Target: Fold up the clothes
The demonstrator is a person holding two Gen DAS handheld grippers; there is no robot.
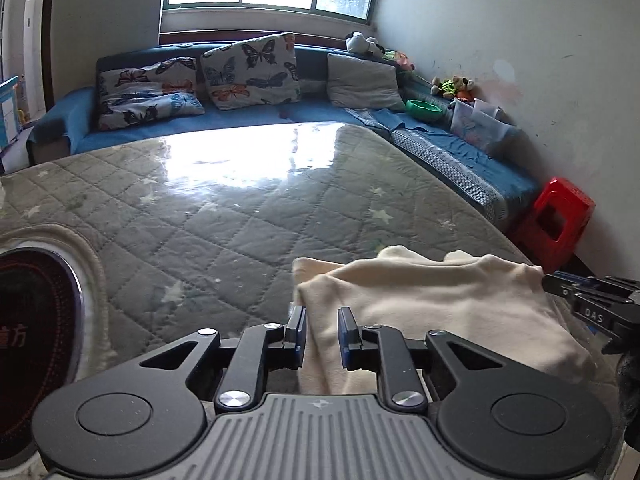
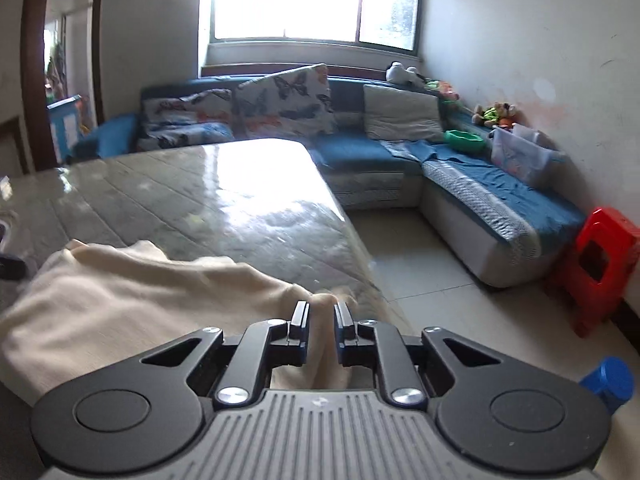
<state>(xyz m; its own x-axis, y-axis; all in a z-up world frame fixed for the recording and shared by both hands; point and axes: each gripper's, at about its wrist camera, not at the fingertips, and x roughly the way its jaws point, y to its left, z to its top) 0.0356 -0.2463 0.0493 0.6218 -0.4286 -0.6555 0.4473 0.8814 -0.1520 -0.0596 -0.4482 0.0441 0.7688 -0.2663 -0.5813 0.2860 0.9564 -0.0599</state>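
Left gripper (image 1: 322,330) nearest my lens: fingers narrowed to a small gap with a fold of the cream garment (image 1: 432,312) running between them. Cloth fills the gap and touches both blue pads (image 1: 345,327), so I read it as clamped on the fabric edge. The rest of the garment spreads ahead and right of these fingers, bunched, lying on the quilted grey table cover (image 1: 208,216).

Right gripper (image 2: 322,322): same story. Fingers nearly together, a cream ridge of the garment (image 2: 132,304) pinched between them, cloth touching both inner faces. The bulk of it lies left of these fingers and trails out across the cover (image 2: 224,200). The table edge runs just right of the fingertips, tiled floor (image 2: 420,260) beyond it.

In the left view I see the right gripper (image 1: 560,286) from the side at the garment's far right corner, tips touching the cloth. So each unit has one end, and the garment sags between them on the table.

Left of the left fingers: a round dark appliance (image 1: 36,320) with a chrome rim, set in a cut-out in the cover, well apart from the garment.

Ahead of both: blue sofa (image 1: 280,114) with butterfly cushions (image 1: 252,70). Red stool (image 2: 600,264) is right of the right fingers, on the floor.
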